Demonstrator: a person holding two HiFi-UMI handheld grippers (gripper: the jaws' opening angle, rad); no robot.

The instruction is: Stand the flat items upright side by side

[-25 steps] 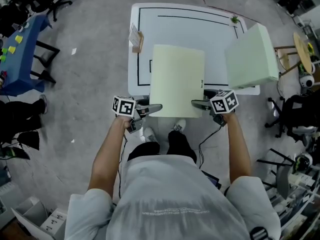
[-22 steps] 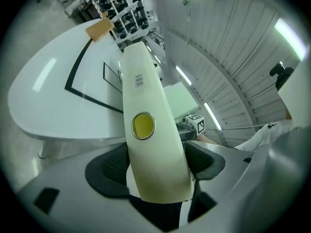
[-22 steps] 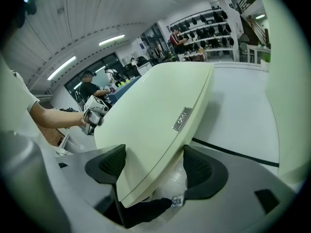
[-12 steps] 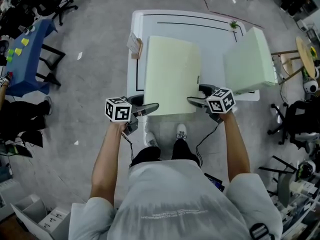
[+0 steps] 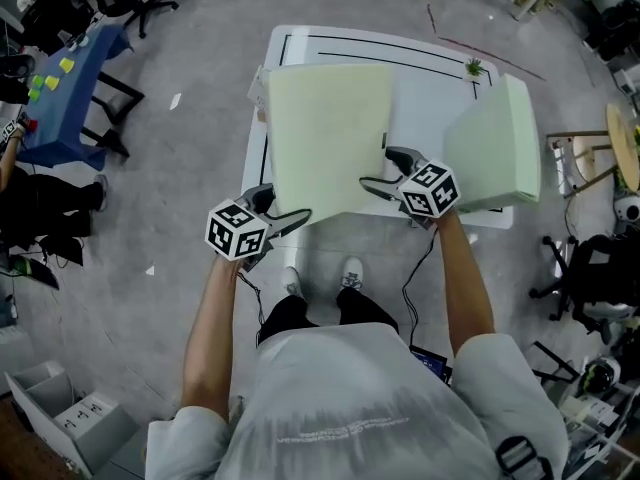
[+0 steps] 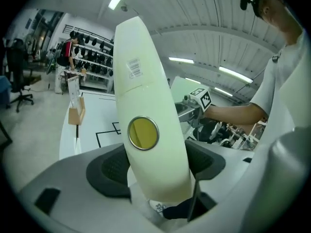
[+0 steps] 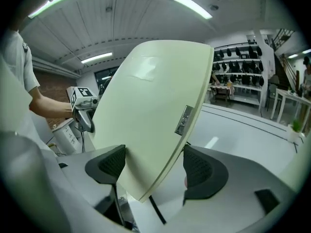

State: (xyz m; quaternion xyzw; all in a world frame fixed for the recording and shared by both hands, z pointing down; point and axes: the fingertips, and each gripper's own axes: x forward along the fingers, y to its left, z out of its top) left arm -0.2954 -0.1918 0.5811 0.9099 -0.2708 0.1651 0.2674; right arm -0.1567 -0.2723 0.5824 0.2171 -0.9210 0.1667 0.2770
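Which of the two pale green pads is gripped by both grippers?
The left pad, over the middle of the table: the left gripper and right gripper grip its opposite sides. The other pad sits untouched at its right edge.

The pale green flat item (image 5: pixel 325 138) is seen to be smooth and matt, like plastic. A shiny yellow disc (image 6: pixel 143 133) is set in its edge, with a paper sticker (image 6: pixel 133 68) at 12 o'clock from it. Dark, bumpy pads (image 6: pixel 109 166) are seen on the left gripper (image 6: pixel 156 165).
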